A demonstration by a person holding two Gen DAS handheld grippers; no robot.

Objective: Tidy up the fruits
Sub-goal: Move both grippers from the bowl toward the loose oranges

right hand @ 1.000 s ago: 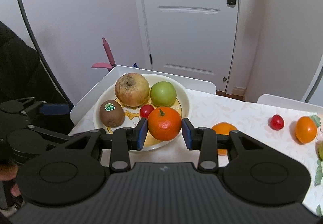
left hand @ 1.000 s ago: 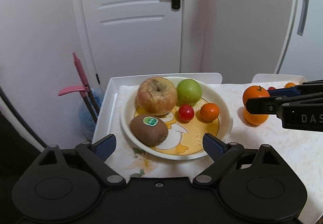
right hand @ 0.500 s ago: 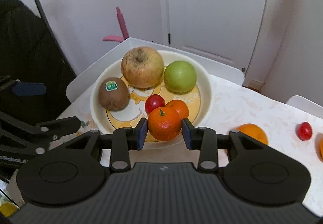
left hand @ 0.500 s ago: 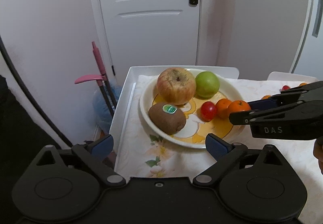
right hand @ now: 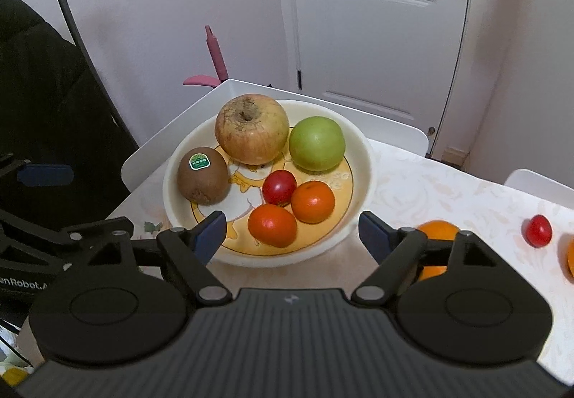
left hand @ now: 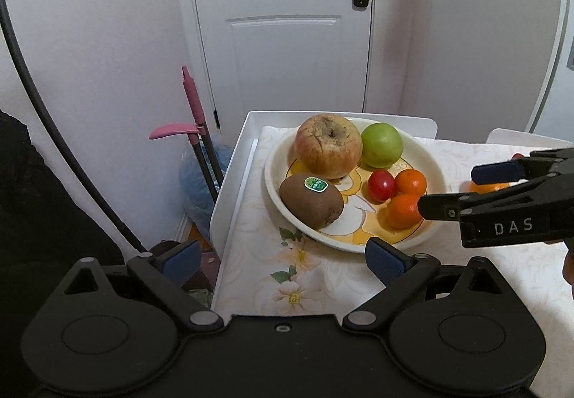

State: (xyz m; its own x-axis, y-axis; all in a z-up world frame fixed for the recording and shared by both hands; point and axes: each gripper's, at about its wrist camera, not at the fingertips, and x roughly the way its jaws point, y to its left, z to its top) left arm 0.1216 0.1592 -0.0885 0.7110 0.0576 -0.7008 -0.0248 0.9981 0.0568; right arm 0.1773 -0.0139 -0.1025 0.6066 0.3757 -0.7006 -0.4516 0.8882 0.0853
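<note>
A cream bowl (right hand: 362, 161) holds a wrinkled apple (right hand: 252, 133), a green apple (right hand: 317, 143), a stickered kiwi (right hand: 202, 175), a cherry tomato (right hand: 279, 187) and two mandarins. The nearer mandarin (right hand: 272, 225) lies free at the bowl's front. My right gripper (right hand: 292, 233) hangs just over that front rim, its jaws opening, both pads well clear of the fruit. From the left wrist view the right gripper (left hand: 448, 188) reaches in from the right beside this mandarin (left hand: 400, 215). My left gripper (left hand: 283, 260) is open and holds nothing, short of the bowl (left hand: 436, 168).
On the flowered tablecloth right of the bowl lie an orange (right hand: 436, 231), a second cherry tomato (right hand: 537, 235) and another orange (right hand: 570, 260) at the frame edge. The white table edge (left hand: 233, 190) drops off at left, beside a pink-handled broom (left hand: 190, 100). A door stands behind.
My right gripper brought the mandarin over the bowl, sank a little and let it go; its jaws went from shut on the fruit to wide apart. The left gripper stayed open.
</note>
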